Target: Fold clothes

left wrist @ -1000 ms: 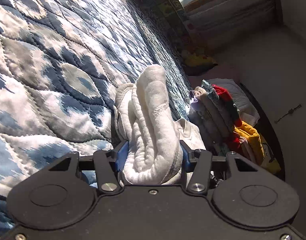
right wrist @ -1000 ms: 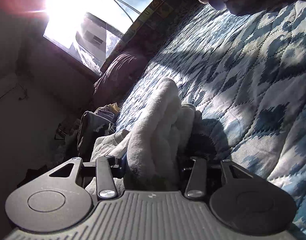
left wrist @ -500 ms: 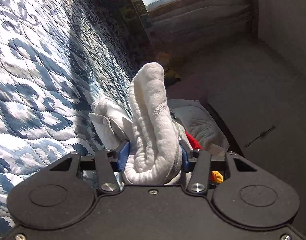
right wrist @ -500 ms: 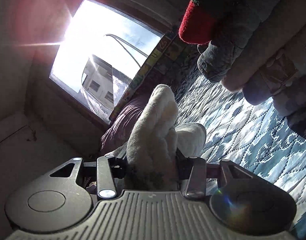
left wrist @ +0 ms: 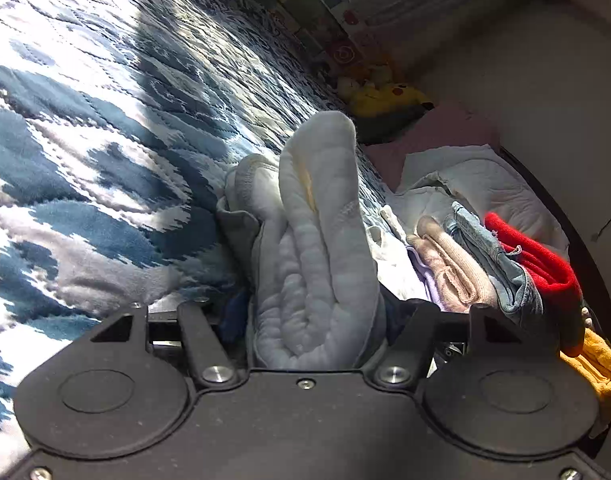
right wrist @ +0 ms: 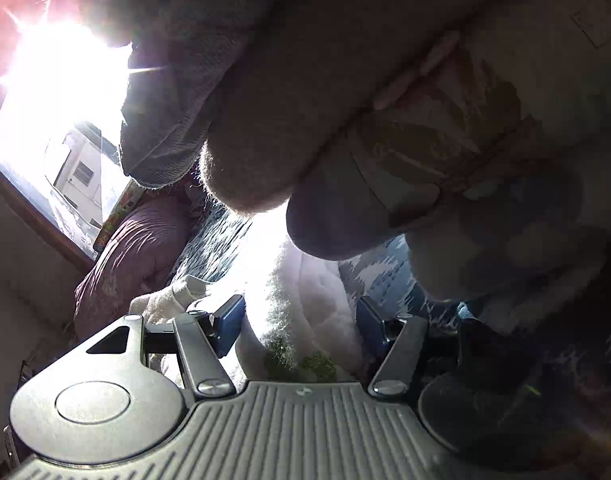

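A folded white fleecy garment stands on edge on the blue-and-white quilt. It sits between the fingers of my left gripper, whose jaws are spread with the blue pads barely touching the cloth. The other end of the garment is between the spread pads of my right gripper. A row of folded clothes in pink, denim, red and yellow lies just right of the garment. In the right wrist view the same folded clothes loom close above the garment and hide most of the bed.
A white cloth and a pink pillow lie beyond the folded clothes, near a yellow plush toy. A bright window and a purple pillow are at the left. The quilt shows under the folded clothes.
Both grippers carried the garment up to the folded clothes, which now fill the right wrist view. The finger linkages on both grippers have spread, so the jaws are wider.
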Demonstrator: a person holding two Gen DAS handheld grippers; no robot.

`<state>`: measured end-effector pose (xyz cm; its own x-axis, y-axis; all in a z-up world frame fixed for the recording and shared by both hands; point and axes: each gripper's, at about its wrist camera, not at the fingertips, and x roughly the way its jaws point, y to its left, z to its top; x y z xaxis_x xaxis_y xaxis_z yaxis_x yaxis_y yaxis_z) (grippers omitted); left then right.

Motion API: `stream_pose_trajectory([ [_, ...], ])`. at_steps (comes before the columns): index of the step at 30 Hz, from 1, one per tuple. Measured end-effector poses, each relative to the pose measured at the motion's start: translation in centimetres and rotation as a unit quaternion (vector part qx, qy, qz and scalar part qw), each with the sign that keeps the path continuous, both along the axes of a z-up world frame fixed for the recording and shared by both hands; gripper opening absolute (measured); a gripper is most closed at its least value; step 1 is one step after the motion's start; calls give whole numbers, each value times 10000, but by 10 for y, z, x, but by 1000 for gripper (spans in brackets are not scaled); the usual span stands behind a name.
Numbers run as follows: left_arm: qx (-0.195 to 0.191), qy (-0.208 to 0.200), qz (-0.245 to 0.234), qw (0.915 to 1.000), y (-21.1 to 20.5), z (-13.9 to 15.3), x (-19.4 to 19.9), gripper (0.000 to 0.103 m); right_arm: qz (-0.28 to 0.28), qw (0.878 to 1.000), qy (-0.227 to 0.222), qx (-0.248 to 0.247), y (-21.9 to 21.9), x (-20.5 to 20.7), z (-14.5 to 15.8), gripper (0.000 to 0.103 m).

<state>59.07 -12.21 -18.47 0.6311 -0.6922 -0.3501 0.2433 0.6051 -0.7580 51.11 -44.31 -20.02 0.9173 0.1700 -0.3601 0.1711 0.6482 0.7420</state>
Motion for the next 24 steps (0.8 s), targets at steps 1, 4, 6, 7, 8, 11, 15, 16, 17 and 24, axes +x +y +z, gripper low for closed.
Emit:
stream_pose_trajectory([
  [1,-118,20,123,9999,10,3,-11,88,-89,10000,42,4,1,-12,4,77],
  [4,-124,217,283,9993,34,1,-42,92,66,9994,323,86,11,-54,7,85],
  [6,85,218,227,9995,48,2,-78,93,289,9986,448,-34,27,-88,9,85],
  [7,274,205,185,9992,53,3,-99,93,437,9976,524,-122,37,-106,11,85],
  [8,418,193,118,9989,57,5,-120,93,564,9965,578,-194,48,-124,14,85],
  [11,700,192,-1,9974,69,10,-181,93,872,9931,721,-307,80,-180,22,89],
  [15,495,557,147,9971,87,14,-260,103,1136,9893,850,-345,109,-254,33,99],
  [16,396,676,196,9967,93,15,-281,103,1204,9880,889,-393,115,-274,35,101],
  [17,330,796,237,9960,97,17,-299,103,1258,9868,919,-452,120,-295,39,102],
  [24,579,971,696,9911,119,49,-414,103,1466,9722,1185,-1389,149,-394,78,102],
])
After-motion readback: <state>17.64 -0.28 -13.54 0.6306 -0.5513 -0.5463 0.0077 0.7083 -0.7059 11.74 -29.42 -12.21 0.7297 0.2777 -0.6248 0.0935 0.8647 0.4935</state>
